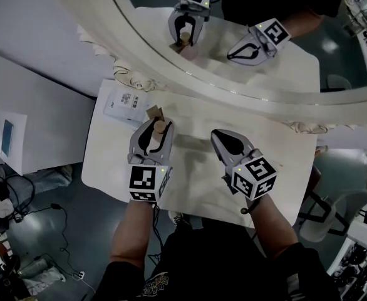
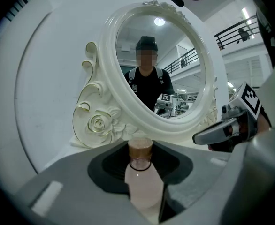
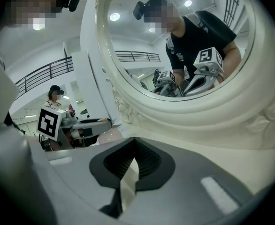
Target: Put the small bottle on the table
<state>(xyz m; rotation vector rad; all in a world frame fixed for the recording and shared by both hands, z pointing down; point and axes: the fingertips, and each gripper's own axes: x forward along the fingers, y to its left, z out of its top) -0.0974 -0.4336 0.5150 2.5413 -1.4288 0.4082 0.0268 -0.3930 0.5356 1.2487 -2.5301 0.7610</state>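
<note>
Fingers (image 2: 57, 191) of the left gripper (image 1: 155, 132) are closed on the small bottle (image 2: 143, 184), which stands upright between them. It has a pale pink, rounded body, a thin black ring at the neck and a brown cork-like stopper. In the head view the bottle sits at the gripper's tip over the white table (image 1: 190, 190), just in front of the mirror (image 2: 113, 83). Whether its base touches the table cannot be told.

The right gripper (image 1: 217, 135) is well apart to the right. Its grey fingers (image 3: 184, 182) are drawn almost together, with only a thin slit between the ribbed black pads (image 3: 149, 163) and nothing in it. Each gripper carries a cube (image 1: 143, 182) with black-and-white square markers.

The mirror's frame is glossy cream-white and oval, carved with a rose and scrolls edged in gold. A white booklet (image 1: 124, 101) lies flat on the table beside the frame's foot, left of the bottle. Its print is too small to read.
</note>
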